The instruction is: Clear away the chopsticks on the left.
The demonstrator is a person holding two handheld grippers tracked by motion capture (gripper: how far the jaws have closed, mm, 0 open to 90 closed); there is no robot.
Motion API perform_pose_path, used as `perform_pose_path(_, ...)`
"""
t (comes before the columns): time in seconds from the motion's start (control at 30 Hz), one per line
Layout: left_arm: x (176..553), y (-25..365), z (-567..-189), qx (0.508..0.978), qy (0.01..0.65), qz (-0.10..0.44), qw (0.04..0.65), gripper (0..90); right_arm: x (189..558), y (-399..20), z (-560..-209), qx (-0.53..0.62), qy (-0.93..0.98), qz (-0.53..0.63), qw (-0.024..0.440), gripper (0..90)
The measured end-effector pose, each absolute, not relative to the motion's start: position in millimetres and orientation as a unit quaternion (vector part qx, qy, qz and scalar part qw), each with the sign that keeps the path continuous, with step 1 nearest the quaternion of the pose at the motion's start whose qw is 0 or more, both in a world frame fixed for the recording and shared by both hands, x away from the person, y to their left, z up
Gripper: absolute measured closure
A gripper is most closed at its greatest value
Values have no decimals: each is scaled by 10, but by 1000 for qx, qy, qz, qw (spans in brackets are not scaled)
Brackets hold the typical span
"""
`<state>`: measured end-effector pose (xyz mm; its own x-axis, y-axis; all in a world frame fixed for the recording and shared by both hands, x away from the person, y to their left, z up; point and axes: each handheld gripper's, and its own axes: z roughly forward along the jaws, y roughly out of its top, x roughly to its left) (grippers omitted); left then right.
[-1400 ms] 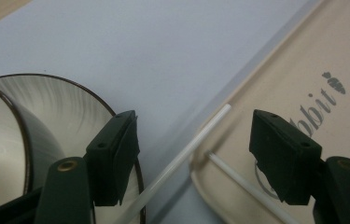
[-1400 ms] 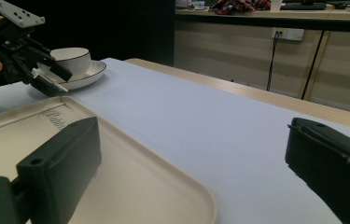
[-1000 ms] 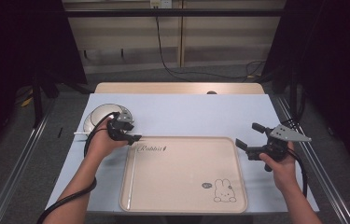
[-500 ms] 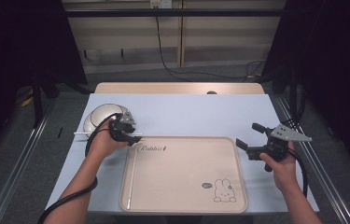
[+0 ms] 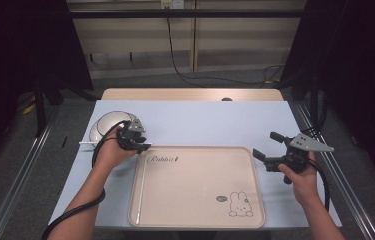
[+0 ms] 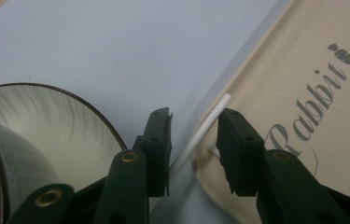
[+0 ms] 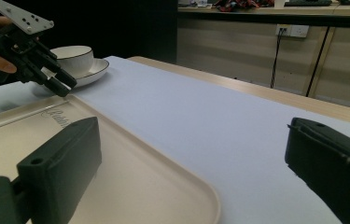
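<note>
White and thin, a plastic rod like a straw or a chopstick (image 6: 200,135) lies at the near left corner of the cream rectangular plastic tray with the word "Rabbit" and a small rabbit drawing (image 5: 200,220), and it seems to rest partly on the tray's rim and partly on the pale blue desk (image 5: 215,120). Just beside it stands a white ceramic bowl with a dark rim on a matching saucer (image 5: 106,125). The left claw (image 6: 193,149) is placed around this rod: its jaws have just been closing, the rod is between them, but a gap is visible on both sides, so the pads do not press it yet. I judge that the work is at its beginning: the reach to the rod is done, the grip is almost made, and the lifting and the placing, perhaps into the tray or to the bowl, are not done. The tray holds no other object. A second thin white stick (image 5: 141,185) appears to lie along the left inside edge of the tray, but it is too faint to be sure. The right claw (image 5: 265,146) hovers above the right edge of the tray, with its jaws wide apart and nothing between them.
</note>
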<state>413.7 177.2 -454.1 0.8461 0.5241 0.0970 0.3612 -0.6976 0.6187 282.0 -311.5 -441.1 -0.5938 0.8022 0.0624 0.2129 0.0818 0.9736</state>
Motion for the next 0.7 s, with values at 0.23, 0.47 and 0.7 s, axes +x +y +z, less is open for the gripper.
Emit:
perform_pose_path(0.23, 4167, 1776, -4538, 913, 239, 126, 305, 672, 2818, -3118, -4411, 368, 689, 568, 259, 28)
perform_pose_path(0.47, 4196, 1773, -4543, 913, 237, 127, 307, 729, 2815, -3118, -4408, 368, 688, 569, 259, 28)
perform_pose_path(0.7, 4197, 1759, -4285, 877, 284, 145, 360, 873, 2816, -3116, -4410, 367, 689, 569, 259, 27)
